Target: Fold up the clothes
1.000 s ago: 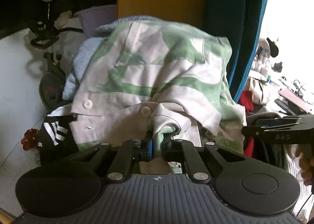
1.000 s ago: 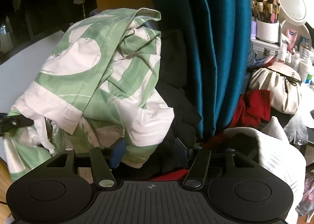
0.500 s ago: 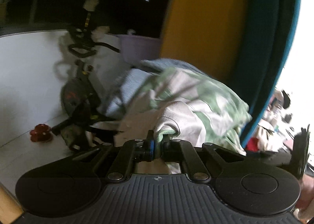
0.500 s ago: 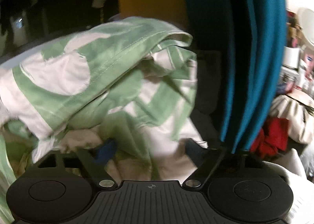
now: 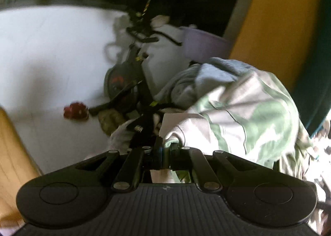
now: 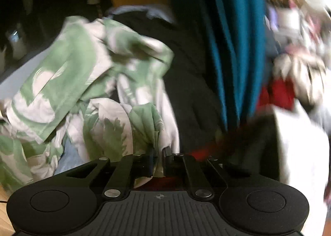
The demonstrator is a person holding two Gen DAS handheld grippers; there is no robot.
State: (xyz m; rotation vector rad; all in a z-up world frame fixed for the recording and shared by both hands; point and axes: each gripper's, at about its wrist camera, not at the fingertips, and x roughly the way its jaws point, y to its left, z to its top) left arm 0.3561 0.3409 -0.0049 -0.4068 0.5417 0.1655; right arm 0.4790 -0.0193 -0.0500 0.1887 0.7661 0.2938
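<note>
Left wrist view shows our left gripper pinching the green and white shirt, our right gripper pinches it too, and the shirt bunches up ahead of both, not folded flat.

The green-and-white patterned shirt hangs crumpled, its fabric pinched at two edges.

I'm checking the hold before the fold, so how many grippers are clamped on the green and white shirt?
2. The left gripper pinches one bunched edge of the shirt; the right gripper pinches another fold. Motion blur hides the finer detail.
</note>
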